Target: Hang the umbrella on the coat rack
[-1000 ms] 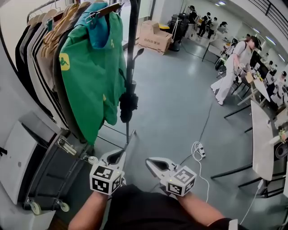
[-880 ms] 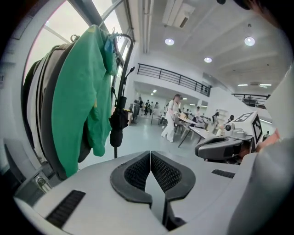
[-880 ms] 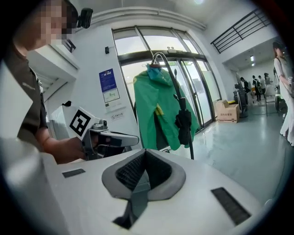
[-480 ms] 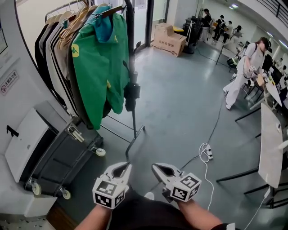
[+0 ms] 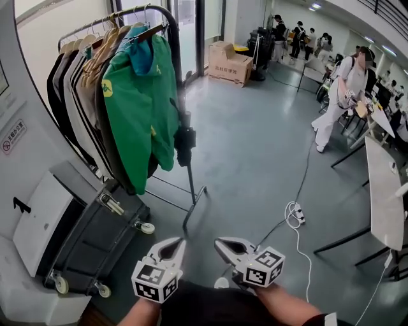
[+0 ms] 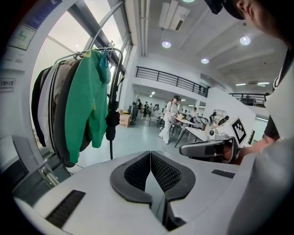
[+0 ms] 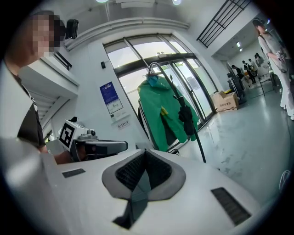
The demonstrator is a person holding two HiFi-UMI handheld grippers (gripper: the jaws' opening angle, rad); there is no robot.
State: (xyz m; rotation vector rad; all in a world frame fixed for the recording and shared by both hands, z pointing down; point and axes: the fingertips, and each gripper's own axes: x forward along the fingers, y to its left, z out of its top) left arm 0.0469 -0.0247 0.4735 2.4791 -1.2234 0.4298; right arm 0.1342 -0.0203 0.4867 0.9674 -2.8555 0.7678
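Low at the person's waist | left gripper [image 5: 178,242] and right gripper [image 5: 217,242] both closed on nothing, parked since nothing needs carrying | umbrella [image 5: 185,137] hangs on coat rack [image 5: 190,175] post, beside green jacket [image 5: 140,102] | hanging looks done

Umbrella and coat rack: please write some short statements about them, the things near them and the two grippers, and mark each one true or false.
1. The black umbrella hangs beside the end post of the coat rack. True.
2. The left gripper holds the umbrella. False: its jaws are together with nothing between them.
3. The right gripper is shut and empty. True.
4. The green jacket lies on the floor. False: it hangs on the rack, at the end nearest the umbrella.
5. A dark suitcase lies on the floor below the hanging clothes. True.
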